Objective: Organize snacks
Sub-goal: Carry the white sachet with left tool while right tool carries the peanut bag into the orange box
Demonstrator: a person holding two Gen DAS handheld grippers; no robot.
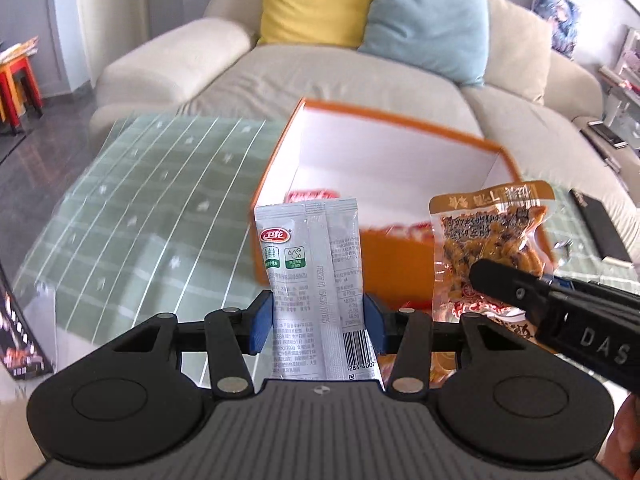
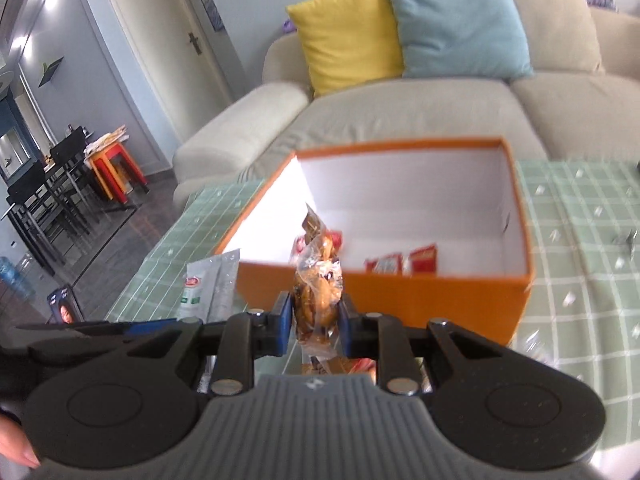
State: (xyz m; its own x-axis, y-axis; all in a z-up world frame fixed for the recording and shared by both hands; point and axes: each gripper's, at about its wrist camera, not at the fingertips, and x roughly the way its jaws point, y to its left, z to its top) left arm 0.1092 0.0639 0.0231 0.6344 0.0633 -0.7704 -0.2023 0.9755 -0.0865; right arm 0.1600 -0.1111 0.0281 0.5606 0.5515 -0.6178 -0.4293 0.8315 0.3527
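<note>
A table under a pale green checked cloth carries the open orange cardboard box with a white lining, the landmark here; a few red packets lie on its floor against the near wall. Just short of that near wall, both packets are held upright and above rim height, probably so they can be dropped inside. The left gripper is clamped on a flat, matte silver foil sachet by its lower half. Right of it, the right gripper pinches a clear, crinkly vacuum pouch of brown snack, seen edge-on before the box.
</note>
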